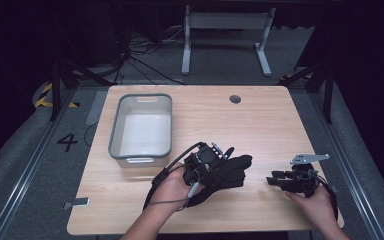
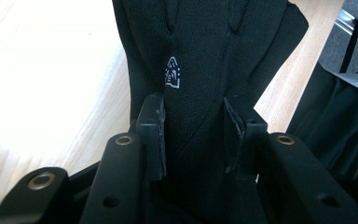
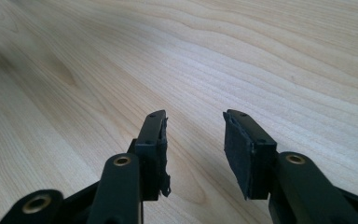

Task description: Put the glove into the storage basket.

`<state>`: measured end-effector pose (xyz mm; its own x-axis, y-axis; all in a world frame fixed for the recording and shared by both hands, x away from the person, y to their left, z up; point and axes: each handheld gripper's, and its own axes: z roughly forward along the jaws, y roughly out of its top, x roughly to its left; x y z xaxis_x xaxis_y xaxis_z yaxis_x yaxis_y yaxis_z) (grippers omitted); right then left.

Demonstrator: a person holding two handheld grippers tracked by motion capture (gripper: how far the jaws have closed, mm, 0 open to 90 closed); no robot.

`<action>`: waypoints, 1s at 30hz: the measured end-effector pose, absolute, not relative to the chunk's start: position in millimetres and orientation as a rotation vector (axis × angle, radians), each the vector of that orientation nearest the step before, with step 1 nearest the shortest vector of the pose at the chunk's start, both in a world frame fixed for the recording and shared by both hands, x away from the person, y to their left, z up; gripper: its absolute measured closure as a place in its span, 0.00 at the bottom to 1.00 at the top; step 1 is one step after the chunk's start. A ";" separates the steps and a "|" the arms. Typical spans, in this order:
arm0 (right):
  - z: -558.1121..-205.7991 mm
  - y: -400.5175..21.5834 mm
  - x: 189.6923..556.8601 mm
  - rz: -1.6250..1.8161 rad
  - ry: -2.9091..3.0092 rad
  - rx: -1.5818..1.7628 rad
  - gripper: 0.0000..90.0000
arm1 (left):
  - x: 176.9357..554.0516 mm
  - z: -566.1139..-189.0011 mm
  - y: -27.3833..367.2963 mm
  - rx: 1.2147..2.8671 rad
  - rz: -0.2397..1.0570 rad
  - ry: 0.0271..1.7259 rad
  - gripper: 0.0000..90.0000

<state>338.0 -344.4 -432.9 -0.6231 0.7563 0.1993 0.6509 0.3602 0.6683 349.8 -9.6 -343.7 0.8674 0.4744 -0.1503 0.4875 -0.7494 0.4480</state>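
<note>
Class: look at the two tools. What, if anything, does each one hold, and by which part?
The left tool has its jaws on either side of a black glove, at its cuff end below the small white logo. The right tool is open over the table, holding nothing.

One black glove [image 1: 232,170], one grey bin [image 1: 141,127], two tools.

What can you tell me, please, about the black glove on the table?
The black glove looks like soft knit or fleece fabric, with stitched seams and a small white logo on its back. It lies flat on the wooden table, right of the grey bin, fingers pointing away from the left gripper. That gripper's jaws stand on either side of its cuff end, pads against the cloth.
</note>
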 end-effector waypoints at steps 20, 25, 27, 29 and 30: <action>-439.7 -340.0 341.3 1.025 2.490 1.232 0.68 | 363.5 -309.2 24.0 2.500 0.059 0.803 0.71; -440.6 -340.2 341.4 1.016 2.491 1.234 0.68 | 371.1 -298.2 37.8 2.467 0.092 0.856 0.71; -440.6 -340.4 341.5 1.020 2.491 1.235 0.68 | 375.6 -294.3 43.2 2.463 0.109 0.880 0.71; -440.7 -340.4 341.6 1.019 2.492 1.238 0.67 | 379.9 -291.1 48.2 2.449 0.115 0.903 0.71; -440.8 -340.5 341.6 1.020 2.493 1.240 0.67 | 383.1 -288.6 52.1 2.442 0.124 0.917 0.71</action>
